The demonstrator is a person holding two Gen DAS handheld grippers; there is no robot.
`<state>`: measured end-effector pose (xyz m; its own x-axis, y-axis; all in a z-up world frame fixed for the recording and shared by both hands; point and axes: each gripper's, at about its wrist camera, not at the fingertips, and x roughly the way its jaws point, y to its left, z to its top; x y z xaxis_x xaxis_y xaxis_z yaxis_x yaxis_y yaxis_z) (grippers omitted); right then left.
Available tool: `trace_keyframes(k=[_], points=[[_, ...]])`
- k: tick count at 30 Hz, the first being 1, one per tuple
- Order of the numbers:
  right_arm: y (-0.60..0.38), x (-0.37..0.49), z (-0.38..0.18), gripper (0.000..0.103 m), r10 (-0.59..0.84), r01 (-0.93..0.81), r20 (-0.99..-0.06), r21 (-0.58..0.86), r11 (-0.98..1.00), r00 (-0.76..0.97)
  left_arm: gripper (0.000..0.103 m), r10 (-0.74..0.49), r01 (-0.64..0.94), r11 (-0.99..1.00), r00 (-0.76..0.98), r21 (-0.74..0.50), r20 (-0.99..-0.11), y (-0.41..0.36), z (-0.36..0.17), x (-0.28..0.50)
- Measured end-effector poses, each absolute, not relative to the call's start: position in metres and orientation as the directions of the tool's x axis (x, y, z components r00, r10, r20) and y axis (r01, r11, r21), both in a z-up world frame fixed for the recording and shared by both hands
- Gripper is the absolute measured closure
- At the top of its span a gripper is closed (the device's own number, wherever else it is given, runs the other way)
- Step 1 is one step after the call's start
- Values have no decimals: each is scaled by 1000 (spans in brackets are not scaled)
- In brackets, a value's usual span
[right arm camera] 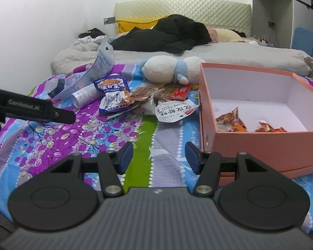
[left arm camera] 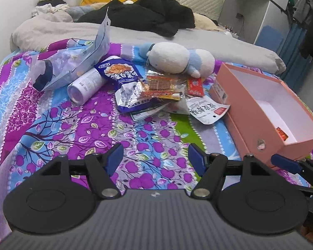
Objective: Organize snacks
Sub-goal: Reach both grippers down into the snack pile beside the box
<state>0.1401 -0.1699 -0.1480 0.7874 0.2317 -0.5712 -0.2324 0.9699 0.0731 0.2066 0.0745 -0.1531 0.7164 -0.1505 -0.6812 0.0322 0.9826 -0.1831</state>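
**Both tools hover empty over the bedspread**

The left tool [left arm camera: 155, 159] and right tool [right arm camera: 159, 157] tilt downward, jaws parted, gripping nothing. "GenRobot.AI" marks the left tool's side. The snack packets [left arm camera: 152, 91] lie heaped at twelve o'clock; the pink box [right arm camera: 260, 143], at two o'clock, holds a few.

Across the bottom of my left view sits the left gripper [left arm camera: 155, 159]: a ribbed dark grey body, two round black discs, black linkage arms with silver pivot screws, and blue-padded fingers [left arm camera: 114, 156]. My right gripper [right arm camera: 159, 156] is built the same. At the left edge of the right view, the other unit's black side carries white "GenRobot.AI" lettering.
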Motion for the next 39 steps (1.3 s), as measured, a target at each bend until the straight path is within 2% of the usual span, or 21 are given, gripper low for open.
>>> trace_keyframes(k=[14, 15, 16, 19, 26, 31, 35, 38, 39], points=[[-133, 198, -177, 46, 246, -294, -612, 22, 956, 752, 29, -90, -14, 990, 707, -141, -702, 116, -186, 281], [-129, 204, -180, 46, 244, -295, -616, 19, 955, 749, 22, -86, -14, 991, 705, -135, -704, 120, -189, 287], [-126, 210, -183, 46, 241, -294, -619, 17, 956, 747, 20, -82, -11, 992, 703, -126, -707, 123, -192, 293], [-117, 228, -192, 46, 236, -298, -622, 4, 954, 746, 20, -63, -17, 994, 702, -105, -709, 133, -202, 310], [-108, 266, -214, 47, 144, -270, -644, -101, 958, 752, 20, -130, -1, 983, 696, -182, -706, 141, -225, 351], [-105, 282, -224, 47, 54, -271, -617, -264, 926, 785, 20, -177, 11, 971, 698, -238, -693, 135, -243, 378], [-106, 292, -234, 47, 18, -299, -628, -345, 890, 778, 23, -206, 14, 964, 675, -267, -708, 131, -257, 395], [-107, 298, -239, 52, 6, -303, -622, -372, 878, 783, 35, -209, 38, 967, 685, -252, -698, 128, -263, 399], [-106, 299, -240, 53, -2, -299, -616, -385, 873, 788, 45, -207, 43, 968, 687, -246, -697, 127, -264, 400]])
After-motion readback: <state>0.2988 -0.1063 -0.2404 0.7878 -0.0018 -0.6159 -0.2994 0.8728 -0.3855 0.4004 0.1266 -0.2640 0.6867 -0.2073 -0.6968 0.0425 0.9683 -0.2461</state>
